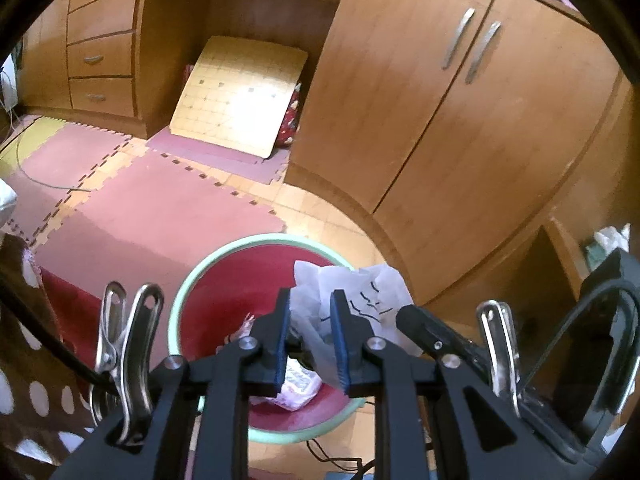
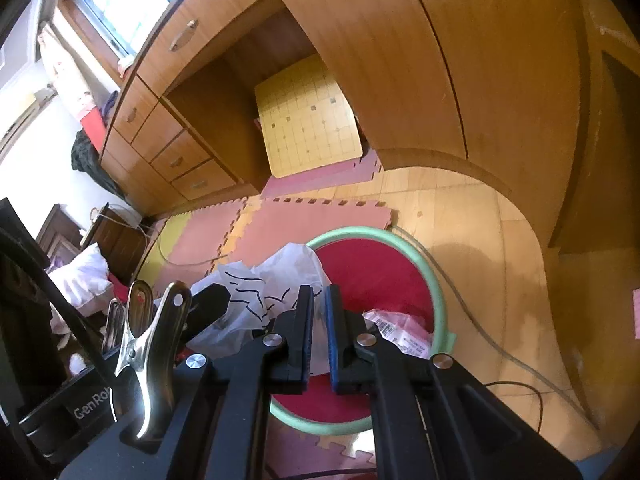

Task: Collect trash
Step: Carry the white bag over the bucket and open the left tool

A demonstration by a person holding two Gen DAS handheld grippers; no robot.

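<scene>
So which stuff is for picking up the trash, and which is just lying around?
For the job:
- white plastic bag, held by both tongs, left tongs and right tongs
- red bin with green rim
- pink wrappers inside the bin

Just lying about:
- foam floor mats
- tiled board leaning under the desk
- cables
- white pillow

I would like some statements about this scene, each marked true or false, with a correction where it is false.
1. Both grippers hold the same white plastic bag. True: the left gripper and the right gripper are both shut on it.
2. The bin is blue inside. False: it is red inside, with a green rim.
3. The bin already holds some trash. True.
4. The bag lies flat on the foam mats. False: it is held above the bin.
5. The cupboard doors stand open. False: they are closed.
</scene>
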